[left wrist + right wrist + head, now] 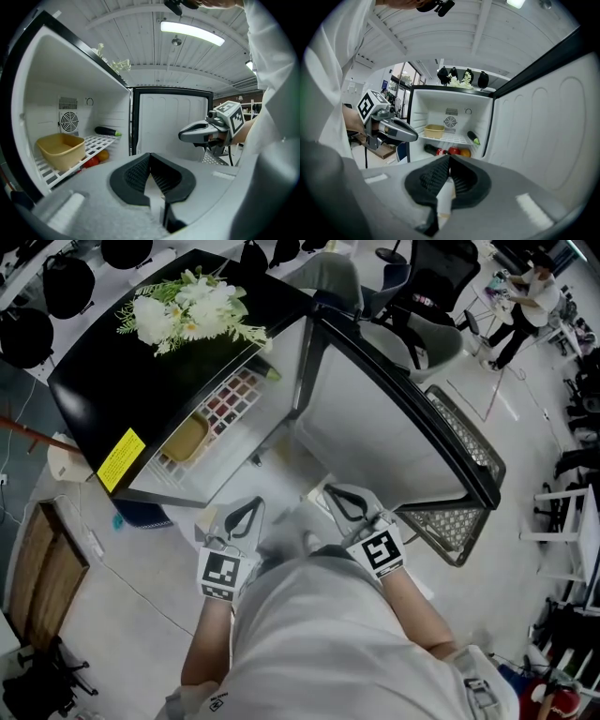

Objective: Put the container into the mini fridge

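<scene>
1. Your left gripper (150,157) has its jaws pressed together at the tips. Nothing sits between them, so it holds nothing.
2. Your right gripper (449,158) is in the same condition: jaws closed tip to tip and empty.
3. Both grippers are side by side in front of the open mini fridge (112,381), outside the cabinet and pointed toward its opening. Neither touches the fridge or anything in it.
4. The container (61,149), a yellow open tub, sits upright inside the fridge on the white wire shelf (101,142). It is at the left end as you face it, in front of the round fan grille (69,121) on the back wall, and apart from both grippers.
5. A dark green vegetable (107,131) lies at the right end of the same shelf, well apart from the container.
6. Below the shelf, in a row, are a dark bottle (433,150) lying down, a red round fruit (453,151) and an orange one (465,153).
7. The door (375,427) is swung wide open on your right.
8. On top of the fridge lies a bunch of white flowers (192,310). A yellow label (122,458) sits near the top's front edge.
</scene>
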Action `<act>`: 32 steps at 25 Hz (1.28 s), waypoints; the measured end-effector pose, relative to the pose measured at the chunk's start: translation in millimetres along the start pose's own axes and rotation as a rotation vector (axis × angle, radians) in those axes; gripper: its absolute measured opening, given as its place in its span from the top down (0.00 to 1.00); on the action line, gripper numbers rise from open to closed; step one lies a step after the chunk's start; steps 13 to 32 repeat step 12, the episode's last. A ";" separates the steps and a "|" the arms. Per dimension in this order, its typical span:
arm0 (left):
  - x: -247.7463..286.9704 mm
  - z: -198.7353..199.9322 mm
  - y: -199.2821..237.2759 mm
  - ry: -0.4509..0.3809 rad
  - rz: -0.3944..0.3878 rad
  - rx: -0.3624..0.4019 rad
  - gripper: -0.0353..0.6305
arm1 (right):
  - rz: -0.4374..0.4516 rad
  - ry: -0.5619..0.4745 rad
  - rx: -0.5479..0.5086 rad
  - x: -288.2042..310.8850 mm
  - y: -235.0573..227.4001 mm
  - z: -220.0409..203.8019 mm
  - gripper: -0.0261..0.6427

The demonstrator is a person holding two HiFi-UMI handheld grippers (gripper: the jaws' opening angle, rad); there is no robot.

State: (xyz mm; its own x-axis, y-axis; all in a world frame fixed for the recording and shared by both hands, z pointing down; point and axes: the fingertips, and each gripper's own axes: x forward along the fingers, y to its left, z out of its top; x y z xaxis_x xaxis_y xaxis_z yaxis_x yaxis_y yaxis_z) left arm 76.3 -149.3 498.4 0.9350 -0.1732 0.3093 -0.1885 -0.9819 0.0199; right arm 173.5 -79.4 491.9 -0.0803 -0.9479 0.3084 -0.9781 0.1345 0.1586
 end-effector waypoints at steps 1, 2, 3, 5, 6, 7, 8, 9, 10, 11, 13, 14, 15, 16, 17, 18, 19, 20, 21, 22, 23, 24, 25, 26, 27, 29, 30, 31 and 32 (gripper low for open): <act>-0.2 0.0 0.2 0.000 0.001 0.000 0.93 | 0.001 0.000 -0.001 0.3 0.4 0.4 0.96; -0.3 0.1 0.4 -0.001 0.002 0.000 0.93 | 0.003 0.000 -0.002 0.8 0.9 0.7 0.96; -0.4 0.2 0.5 -0.001 0.004 0.000 0.93 | 0.005 -0.002 -0.004 1.2 1.3 0.8 0.96; -1.0 0.1 0.7 -0.002 0.007 -0.002 0.93 | 0.009 -0.005 -0.003 1.9 2.1 0.3 0.96; -1.2 0.1 0.7 -0.002 0.008 -0.003 0.93 | 0.010 -0.005 -0.003 2.1 2.3 0.3 0.96; -1.3 0.0 0.7 -0.002 0.008 -0.003 0.93 | 0.011 -0.005 -0.003 2.3 2.3 0.5 0.96; -1.4 0.1 0.6 -0.001 0.009 -0.004 0.93 | 0.011 -0.005 -0.005 2.3 2.3 0.9 0.96; -1.5 0.1 0.6 -0.001 0.009 -0.004 0.93 | 0.011 -0.005 -0.007 2.3 2.3 1.3 0.96; -1.7 0.2 0.6 -0.001 0.010 -0.004 0.93 | 0.012 -0.004 -0.007 2.2 2.3 1.4 0.96; -1.8 0.3 0.7 -0.001 0.011 -0.005 0.93 | 0.012 -0.002 -0.007 2.2 2.3 1.3 0.96; -2.0 0.4 0.8 -0.002 0.012 -0.005 0.93 | 0.012 0.000 -0.006 2.2 2.4 1.2 0.96; -2.0 0.4 0.8 -0.002 0.012 -0.005 0.93 | 0.012 0.000 -0.006 2.2 2.4 1.2 0.96; -2.0 0.4 0.8 -0.002 0.012 -0.005 0.93 | 0.012 0.000 -0.006 2.2 2.4 1.2 0.96; -2.0 0.4 0.8 -0.002 0.012 -0.005 0.93 | 0.012 0.000 -0.006 2.2 2.4 1.2 0.96; -2.0 0.4 0.8 -0.002 0.012 -0.005 0.93 | 0.012 0.000 -0.006 2.2 2.4 1.2 0.96; -2.0 0.4 0.8 -0.002 0.012 -0.005 0.93 | 0.012 0.000 -0.006 2.2 2.4 1.2 0.96; -2.0 0.4 0.8 -0.002 0.012 -0.005 0.93 | 0.012 0.000 -0.006 2.2 2.4 1.2 0.96; -2.0 0.4 0.8 -0.002 0.012 -0.005 0.93 | 0.012 0.000 -0.006 2.2 2.4 1.2 0.96; -2.0 0.4 0.8 -0.002 0.012 -0.005 0.93 | 0.012 0.000 -0.006 2.2 2.4 1.2 0.96; -2.0 0.4 0.8 -0.002 0.012 -0.005 0.93 | 0.012 0.000 -0.006 2.2 2.4 1.2 0.96; -2.0 0.4 0.8 -0.002 0.012 -0.005 0.93 | 0.012 0.000 -0.006 2.2 2.4 1.2 0.96; -2.0 0.4 0.8 -0.002 0.012 -0.005 0.93 | 0.012 0.000 -0.006 2.2 2.4 1.2 0.96; -2.0 0.4 0.8 -0.002 0.012 -0.005 0.93 | 0.012 0.000 -0.006 2.2 2.4 1.2 0.96; -2.0 0.4 0.8 -0.002 0.012 -0.005 0.93 | 0.012 0.000 -0.006 2.2 2.4 1.2 0.96; -2.0 0.4 0.8 -0.002 0.012 -0.005 0.93 | 0.012 0.000 -0.006 2.2 2.4 1.2 0.96; -2.0 0.4 0.8 -0.002 0.012 -0.005 0.93 | 0.012 0.000 -0.006 2.2 2.4 1.2 0.96; -2.0 0.4 0.8 -0.002 0.012 -0.005 0.93 | 0.012 0.000 -0.006 2.2 2.4 1.2 0.96; -2.0 0.4 0.8 -0.002 0.012 -0.005 0.93 | 0.012 0.000 -0.006 2.2 2.4 1.2 0.96; -2.0 0.4 0.8 -0.002 0.012 -0.005 0.93 | 0.012 0.000 -0.006 2.2 2.4 1.2 0.96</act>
